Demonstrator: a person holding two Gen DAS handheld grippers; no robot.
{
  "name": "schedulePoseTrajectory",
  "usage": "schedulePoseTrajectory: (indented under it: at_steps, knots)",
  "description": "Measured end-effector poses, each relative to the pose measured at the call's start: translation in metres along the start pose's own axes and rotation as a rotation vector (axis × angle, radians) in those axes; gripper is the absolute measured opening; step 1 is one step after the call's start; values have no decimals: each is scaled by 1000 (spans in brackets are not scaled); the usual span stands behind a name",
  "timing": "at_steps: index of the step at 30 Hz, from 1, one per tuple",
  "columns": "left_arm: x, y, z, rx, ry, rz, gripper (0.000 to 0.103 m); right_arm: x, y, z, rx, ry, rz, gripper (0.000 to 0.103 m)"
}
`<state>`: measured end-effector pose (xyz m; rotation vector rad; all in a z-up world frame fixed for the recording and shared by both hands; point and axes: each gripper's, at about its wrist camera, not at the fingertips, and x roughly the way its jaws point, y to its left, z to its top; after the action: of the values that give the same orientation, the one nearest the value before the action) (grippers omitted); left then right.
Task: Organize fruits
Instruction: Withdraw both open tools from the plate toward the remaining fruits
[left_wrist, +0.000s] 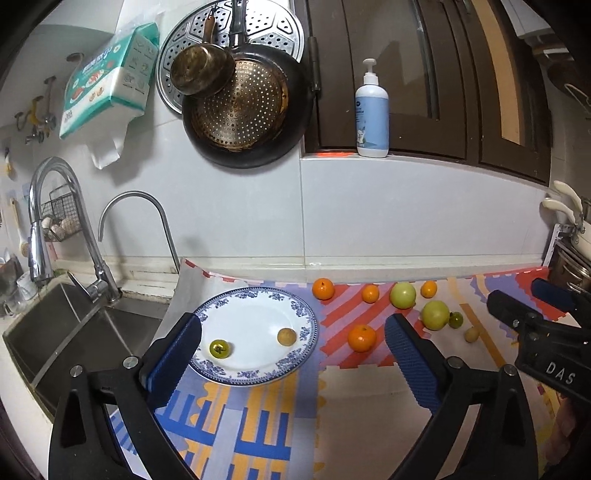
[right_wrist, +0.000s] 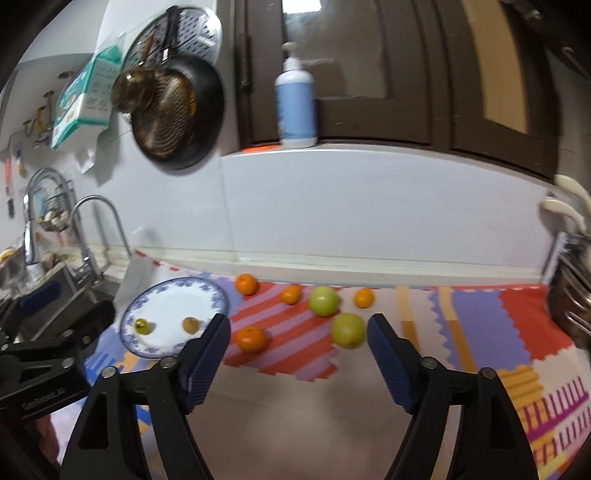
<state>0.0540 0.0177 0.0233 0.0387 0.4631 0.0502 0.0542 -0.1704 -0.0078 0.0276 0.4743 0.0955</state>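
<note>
Both my pairs of fingers stand wide apart and hold nothing. No earlier view tells me more than that, so I read this as the gap between two pickups.

My left gripper (left_wrist: 293, 354) hangs above the near edge of the blue-rimmed plate (left_wrist: 258, 317); the small green fruit (left_wrist: 219, 348) lies just beyond my left finger, and the small brown fruit (left_wrist: 286, 336) sits between the two fingers, further out. Those two are on the plate, apparently because it is the collecting place.

My right gripper (right_wrist: 299, 354) points at the loose fruit on the patterned mat (right_wrist: 480, 325) covering the worktop. The nearer green fruit (right_wrist: 348, 329) lies just inside my right finger, and the nearest orange (right_wrist: 251, 339) is just beyond my left finger. The farther green fruit (right_wrist: 324, 301) and three more oranges line up behind, near the wall.

I judge the nearer green fruit the likeliest next pick, since my fingers already frame it.
</note>
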Motion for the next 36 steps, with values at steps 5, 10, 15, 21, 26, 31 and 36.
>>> schedulePoseTrajectory:
  at_steps: [5,10,15,21,26,31,36]
  knots:
    - [-1,-10,-8,9,6,-17,101,-8,-16,-9,53,0,-51,79]
    - [7,-16,-16,13,25,-22,101,-3,-31,-18,108,31,-101,79]
    - [21,-22,-26,32,66,-25,101,9,-41,-29,141,71,-141,79]
    - [46,-31,-33,55,111,-33,101,33,-53,-39,160,130,-179,79]
    - [75,-41,-38,86,145,-42,101,58,-63,-43,153,177,-208,79]
    - [103,-49,-39,99,171,-46,101,82,-71,-45,138,205,-232,79]
    - [126,-57,-41,110,188,-59,101,106,-82,-52,159,242,-244,78]
